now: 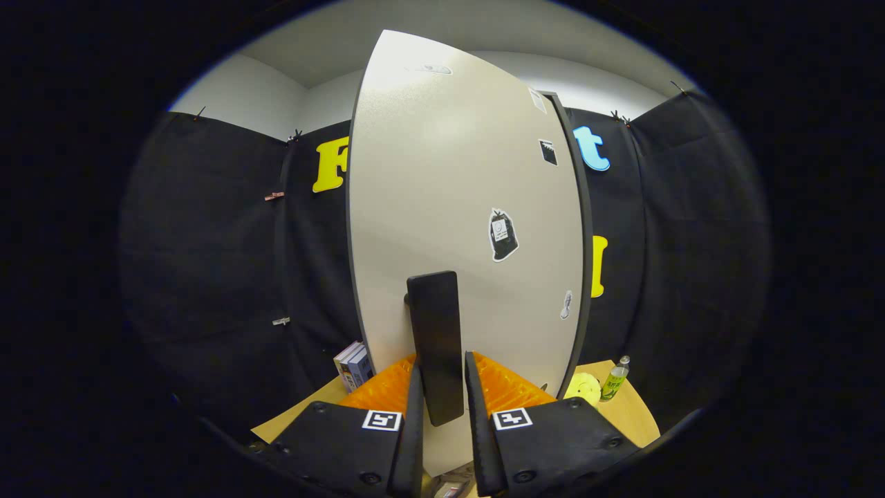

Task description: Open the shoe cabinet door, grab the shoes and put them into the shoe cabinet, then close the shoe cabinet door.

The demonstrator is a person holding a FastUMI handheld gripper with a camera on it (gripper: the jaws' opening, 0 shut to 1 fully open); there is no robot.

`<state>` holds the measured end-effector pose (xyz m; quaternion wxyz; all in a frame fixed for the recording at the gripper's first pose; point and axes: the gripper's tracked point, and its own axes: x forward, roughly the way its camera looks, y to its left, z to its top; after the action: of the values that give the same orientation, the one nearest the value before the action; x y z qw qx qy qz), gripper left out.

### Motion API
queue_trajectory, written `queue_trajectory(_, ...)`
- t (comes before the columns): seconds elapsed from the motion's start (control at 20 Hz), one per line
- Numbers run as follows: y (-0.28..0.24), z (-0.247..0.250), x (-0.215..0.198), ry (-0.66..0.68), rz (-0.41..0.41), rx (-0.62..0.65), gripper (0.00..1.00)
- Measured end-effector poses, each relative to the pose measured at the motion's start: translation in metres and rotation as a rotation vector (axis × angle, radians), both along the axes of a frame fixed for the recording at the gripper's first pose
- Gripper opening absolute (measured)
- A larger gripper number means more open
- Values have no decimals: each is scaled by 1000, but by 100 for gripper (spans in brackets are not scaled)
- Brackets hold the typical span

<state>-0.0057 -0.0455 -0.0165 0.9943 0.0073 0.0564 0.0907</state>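
Jaws straddle the dark handle (pixel 435 342) on the cabinet door (pixel 456 207), one finger on each side of it; whether both press on it I cannot tell. That pale door is the landmark: it stands upright straight ahead of the gripper (pixel 442 404), and the handle's long axis runs vertically up it between the fingers. Behind the door's lower edge lies a wooden tabletop (pixel 632 415), with small boxes (pixel 352 366) off one side and a green bottle (pixel 614 380) off the other.

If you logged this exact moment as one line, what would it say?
stage: at door handle | gripper: fingers either side of black handle, grip unconfirmed | cabinet door: pale, stickered | beside: green bottle
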Motion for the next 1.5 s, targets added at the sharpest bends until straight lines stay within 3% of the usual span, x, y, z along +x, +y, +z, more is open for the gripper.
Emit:
queue_trajectory(0.65, -82, 8, -31, 9, -121, -10, 33)
queue_trajectory(1.1, -107, 13, -38, -5, -172, -3, 31)
queue_trajectory(1.25, -123, 15, -43, -10, -215, -14, 26)
queue_trajectory(1.5, -177, 36, -72, -74, -344, -31, 27)
